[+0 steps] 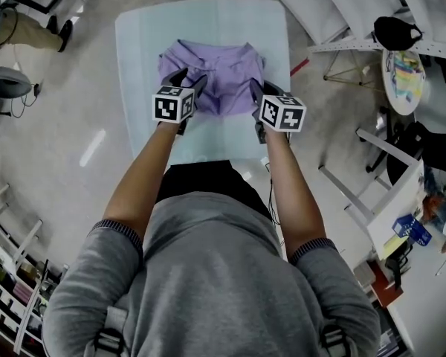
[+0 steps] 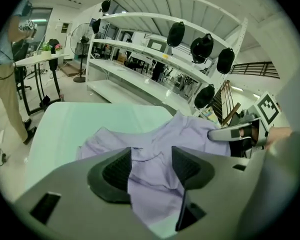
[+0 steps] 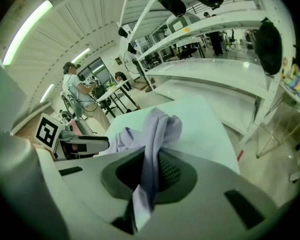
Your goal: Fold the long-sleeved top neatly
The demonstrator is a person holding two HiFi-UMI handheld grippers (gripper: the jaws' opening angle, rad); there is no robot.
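The top [image 1: 212, 76] lies bunched on the table [image 1: 141, 43]. The right gripper [image 3: 152, 171] pinches a fold of it tight, while the left gripper [image 2: 151, 161] stands wide, cloth between its jaws but not clamped. The left should probably close on a matching spot, so both corners lift level and the fold lands straight.

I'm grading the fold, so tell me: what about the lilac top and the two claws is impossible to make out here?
Sleeves of the lilac fabric long-sleeved top: head view, lost in bunched folds.
Its near hem: head view, covered by the left claw and right claw.
Whether the wide-apart left claw grips cloth: left gripper view, fabric drops out of sight below the claw.
Most of the top: right gripper view, behind the pinched fold.
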